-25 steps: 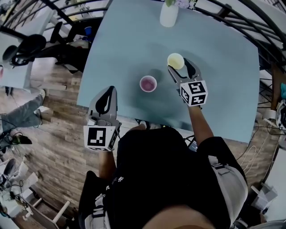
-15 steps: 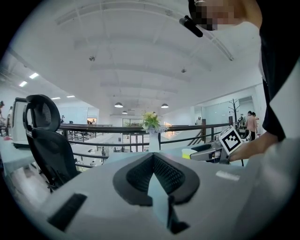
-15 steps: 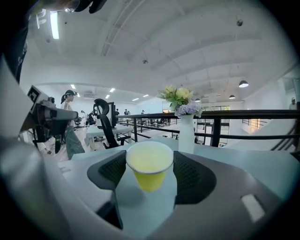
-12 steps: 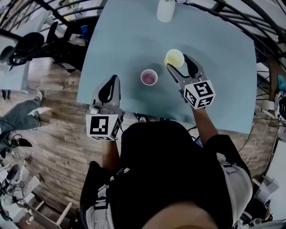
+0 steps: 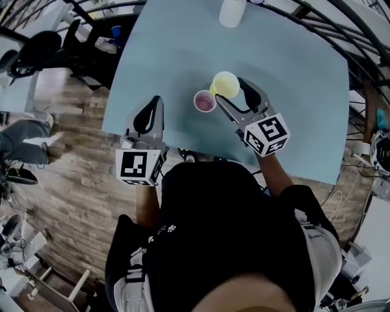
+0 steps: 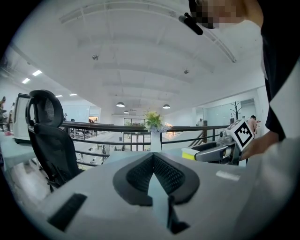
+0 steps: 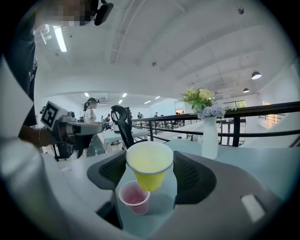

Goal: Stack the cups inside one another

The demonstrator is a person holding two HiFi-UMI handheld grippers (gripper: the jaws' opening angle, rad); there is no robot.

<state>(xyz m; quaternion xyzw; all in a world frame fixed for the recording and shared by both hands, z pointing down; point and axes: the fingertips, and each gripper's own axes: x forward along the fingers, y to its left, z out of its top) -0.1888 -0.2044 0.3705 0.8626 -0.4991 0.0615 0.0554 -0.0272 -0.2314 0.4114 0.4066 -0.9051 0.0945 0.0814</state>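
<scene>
My right gripper (image 5: pixel 231 89) is shut on a yellow paper cup (image 5: pixel 225 84), gripped by its sides just under the rim. The cup hangs upright above the light blue table (image 5: pixel 292 91). In the right gripper view the yellow cup (image 7: pixel 150 165) fills the gap between the black pads. A smaller pink cup (image 7: pixel 134 197) stands on the table just below and left of it. In the head view the pink cup (image 5: pixel 205 101) sits right beside the yellow one. My left gripper (image 5: pixel 153 105) is shut and holds nothing, low over the table's near left edge.
A white vase (image 5: pixel 232 12) with flowers stands at the table's far edge, behind both cups. Black railings run behind the table. Black office chairs (image 5: pixel 36 55) and a wooden floor lie to its left.
My right gripper has carried the yellow cup up and to the left, from well clear of the pink cup to right beside it. The left gripper has hardly moved.
</scene>
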